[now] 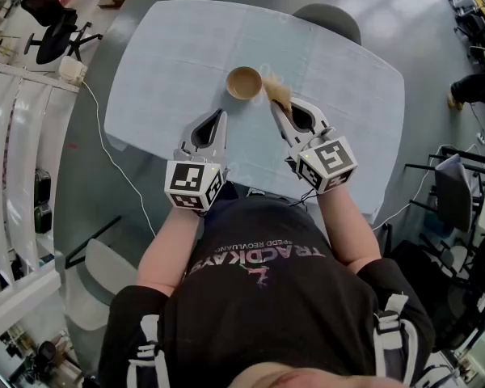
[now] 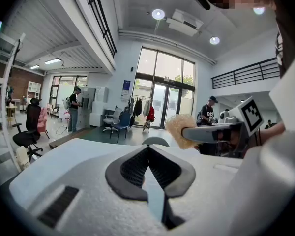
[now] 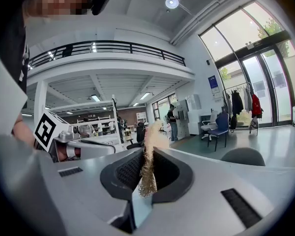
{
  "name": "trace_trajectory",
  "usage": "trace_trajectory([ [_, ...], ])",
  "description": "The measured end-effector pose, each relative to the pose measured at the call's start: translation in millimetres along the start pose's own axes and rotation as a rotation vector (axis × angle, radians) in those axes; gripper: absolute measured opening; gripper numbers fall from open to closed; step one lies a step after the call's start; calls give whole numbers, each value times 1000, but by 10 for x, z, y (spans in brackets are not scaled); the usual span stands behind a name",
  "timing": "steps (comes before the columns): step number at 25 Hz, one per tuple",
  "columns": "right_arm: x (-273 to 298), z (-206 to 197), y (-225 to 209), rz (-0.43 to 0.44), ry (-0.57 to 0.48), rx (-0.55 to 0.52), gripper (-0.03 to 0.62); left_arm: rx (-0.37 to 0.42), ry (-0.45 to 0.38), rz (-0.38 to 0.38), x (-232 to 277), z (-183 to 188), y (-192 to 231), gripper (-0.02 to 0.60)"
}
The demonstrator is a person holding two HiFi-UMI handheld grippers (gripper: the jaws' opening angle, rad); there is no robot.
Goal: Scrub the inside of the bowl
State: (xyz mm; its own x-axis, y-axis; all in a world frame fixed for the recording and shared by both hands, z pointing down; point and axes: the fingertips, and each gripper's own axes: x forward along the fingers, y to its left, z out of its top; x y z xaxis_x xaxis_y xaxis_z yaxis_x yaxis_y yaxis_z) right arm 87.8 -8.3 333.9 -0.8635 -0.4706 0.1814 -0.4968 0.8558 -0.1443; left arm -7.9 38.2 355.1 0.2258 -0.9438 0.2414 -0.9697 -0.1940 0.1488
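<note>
A tan bowl point(image 1: 244, 82) stands upright on the pale blue table point(image 1: 162, 63), just beyond both grippers. My right gripper point(image 1: 273, 103) is shut on a fibrous beige scrubber point(image 1: 276, 92), whose tuft sticks out past the jaw tips just right of the bowl's rim. In the right gripper view the scrubber point(image 3: 148, 168) is pinched between the jaws. My left gripper point(image 1: 221, 113) is shut with nothing in it, a little nearer than the bowl and to its left. The left gripper view shows the closed left gripper point(image 2: 148, 149) and, to its right, the scrubber point(image 2: 178, 130) in the other gripper.
A dark round chair back point(image 1: 327, 18) stands behind the table. Office chairs point(image 1: 52, 35) and white shelving point(image 1: 20, 160) are at the left, more chairs and gear at the right. A white cable point(image 1: 113, 156) runs along the floor left of the table.
</note>
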Motion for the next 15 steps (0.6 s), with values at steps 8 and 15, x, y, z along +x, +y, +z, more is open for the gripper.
trace_trajectory([
  [8,26,-27,-22,1,-4,37,32,-22,24,12,15,-51,99,15],
  [15,174,-97,-121,-36,10,64,32,-46,99,0,212,-216,305,17],
])
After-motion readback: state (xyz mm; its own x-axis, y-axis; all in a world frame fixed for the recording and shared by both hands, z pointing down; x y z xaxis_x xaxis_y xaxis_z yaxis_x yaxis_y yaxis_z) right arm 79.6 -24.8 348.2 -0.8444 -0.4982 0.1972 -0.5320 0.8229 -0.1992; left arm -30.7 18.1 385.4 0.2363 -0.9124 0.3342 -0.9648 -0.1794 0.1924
